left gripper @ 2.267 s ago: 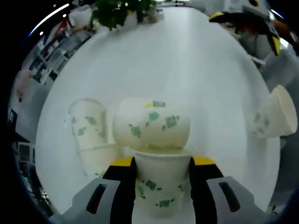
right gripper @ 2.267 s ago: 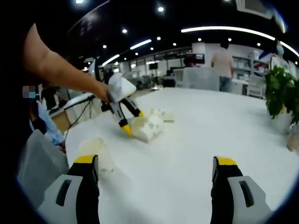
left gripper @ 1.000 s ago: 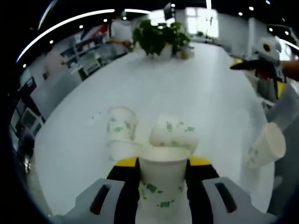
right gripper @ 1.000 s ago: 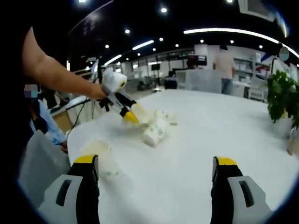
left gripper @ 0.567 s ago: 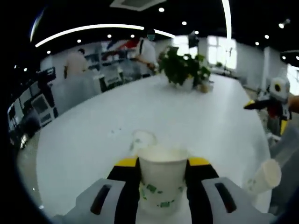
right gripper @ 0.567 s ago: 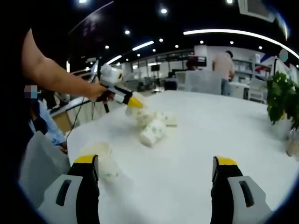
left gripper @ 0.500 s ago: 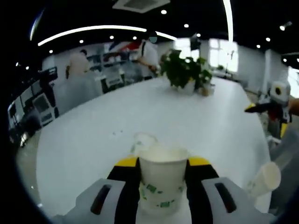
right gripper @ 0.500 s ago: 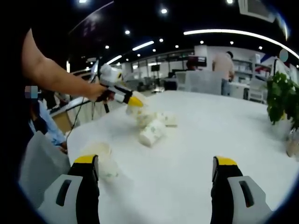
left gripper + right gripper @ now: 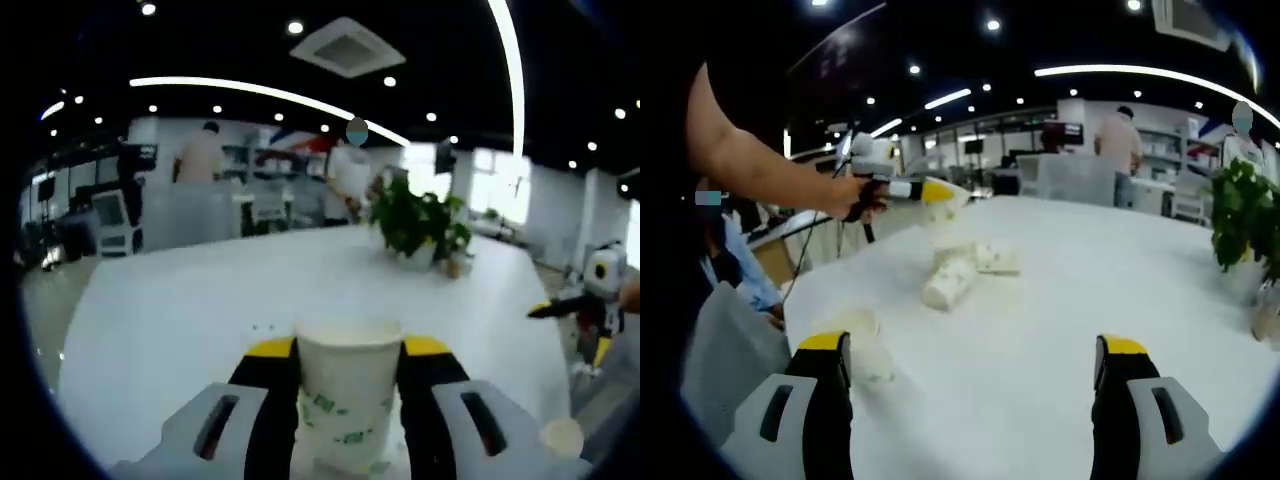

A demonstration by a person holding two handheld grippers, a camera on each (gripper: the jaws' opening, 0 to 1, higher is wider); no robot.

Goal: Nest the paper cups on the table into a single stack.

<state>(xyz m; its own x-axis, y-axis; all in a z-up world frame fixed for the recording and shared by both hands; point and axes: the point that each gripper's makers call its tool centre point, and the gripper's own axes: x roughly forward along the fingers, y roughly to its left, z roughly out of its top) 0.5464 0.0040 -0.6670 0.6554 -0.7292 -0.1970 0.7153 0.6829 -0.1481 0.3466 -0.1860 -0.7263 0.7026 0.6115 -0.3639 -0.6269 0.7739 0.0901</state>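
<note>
Left gripper view: the left hand-held gripper (image 9: 348,350) is closed on a cup (image 9: 348,385), one jaw pressed to each side just under the rim, mouth up. It is held upright and lifted off the white table (image 9: 180,310), probably so that it can be lowered straight into another cup. Far right, the right hand-held gripper (image 9: 585,305) hangs over the table edge, and a second cup (image 9: 562,437) sits at the near right. A plant (image 9: 415,225) stands on the far side of the table.

Right gripper view: the right hand-held gripper (image 9: 975,400) is wide open and holds nothing, its jaws well apart above bare table, seemingly waiting for its turn. A loose cup (image 9: 862,345) stands just beside its left jaw, mouth up. Farther off, two cups lie tipped on their sides, near cup (image 9: 948,282) and far cup (image 9: 997,258), touching or nearly so. Above them a hand (image 9: 855,195) holds the left hand-held gripper level with its cup; blur hides the detail.
</note>
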